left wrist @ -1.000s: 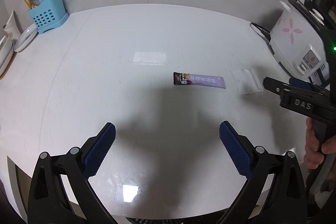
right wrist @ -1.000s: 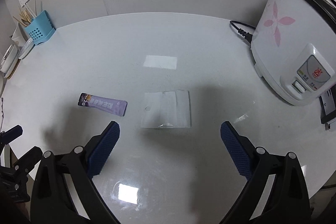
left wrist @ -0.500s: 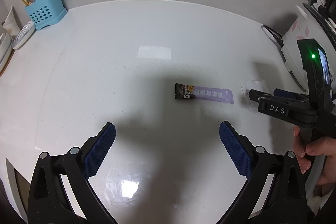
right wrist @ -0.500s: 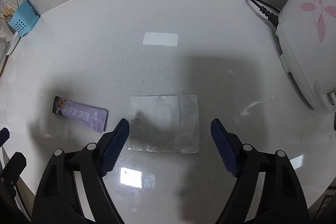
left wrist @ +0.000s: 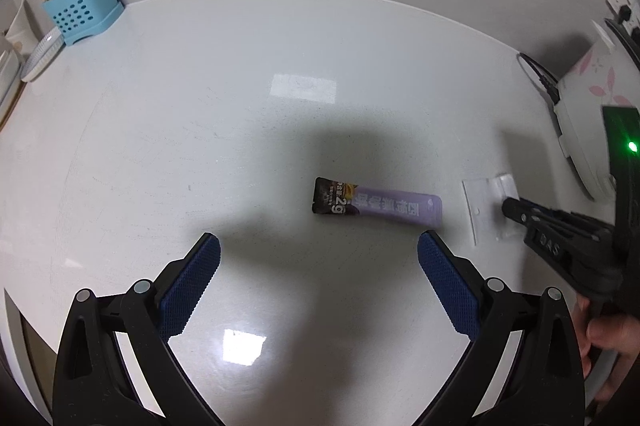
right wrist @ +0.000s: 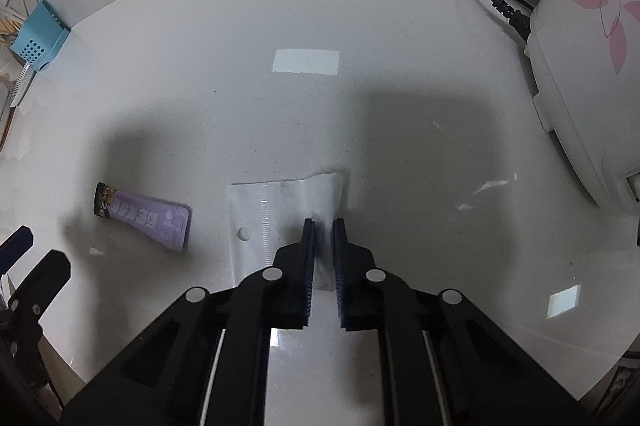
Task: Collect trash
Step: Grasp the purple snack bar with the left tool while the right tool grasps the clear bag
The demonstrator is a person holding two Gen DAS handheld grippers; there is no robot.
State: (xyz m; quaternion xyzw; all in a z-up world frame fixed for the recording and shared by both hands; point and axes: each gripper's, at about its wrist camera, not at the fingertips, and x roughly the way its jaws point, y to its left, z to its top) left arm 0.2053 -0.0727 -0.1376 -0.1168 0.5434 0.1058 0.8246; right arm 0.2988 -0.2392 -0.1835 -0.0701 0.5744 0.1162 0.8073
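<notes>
The right gripper [right wrist: 323, 226] sits low over the counter [right wrist: 360, 26], its blue pads [right wrist: 309, 258] drawn almost together with only a narrow gap between them, pinching the near right part of a clear bag [right wrist: 280, 210] that lies flat on the surface; whether the film is truly clamped or only bracketed I cannot tell for certain, though a strip of it runs up into the gap. The bag has a small round hole near its left edge. Just left of it, apart from it, lies a purple wrapper [right wrist: 144, 216] with a dark end, flat on the counter. The left gripper [left wrist: 318, 252] is held above the counter with its jaws spread wide and nothing between them; its pads [left wrist: 192, 286] frame bare surface, and the wrapper [left wrist: 378, 205] lies just beyond and between the fingertips, nearer the right one. In that view the bag [left wrist: 486, 204] is to the right of the wrapper, with the right gripper [left wrist: 514, 208] reaching onto its far-right edge and a hand [left wrist: 612, 342] on its handle. Farther off at the right stands a white cooker [right wrist: 592, 66] with pink flower prints and a black cord [right wrist: 500, 4] behind it. At the far left, against the wall, is a blue holder [left wrist: 80, 6] with chopsticks and utensils.
</notes>
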